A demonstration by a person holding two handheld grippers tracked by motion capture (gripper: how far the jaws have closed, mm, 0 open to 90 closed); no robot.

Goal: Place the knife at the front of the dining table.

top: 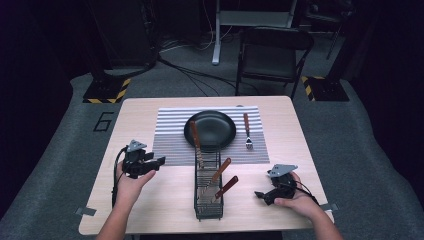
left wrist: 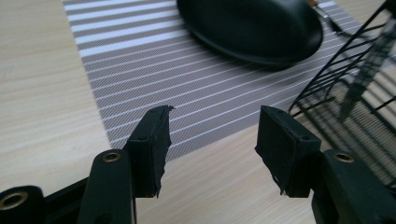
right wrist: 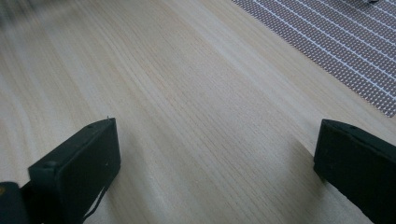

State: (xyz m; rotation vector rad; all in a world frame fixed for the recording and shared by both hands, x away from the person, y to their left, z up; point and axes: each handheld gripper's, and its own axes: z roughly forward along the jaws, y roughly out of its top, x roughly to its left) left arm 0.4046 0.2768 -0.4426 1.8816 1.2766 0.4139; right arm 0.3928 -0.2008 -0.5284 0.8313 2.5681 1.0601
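The left tool (top: 159, 161) is held above the tabletop (top: 150, 210) at about 9 o'clock from the wire rack (top: 208, 182); its jaws stand partly apart with nothing between them. The striped placemat (top: 170, 130) carries a black plate (top: 210, 128) at 12 o'clock, with a fork (top: 247, 131) at its 3 o'clock. Wooden-handled cutlery (top: 221, 170) is seen leaning in the rack. The right tool (top: 260, 195) is held at 3 o'clock from the rack, jaws wide and empty over bare wood.
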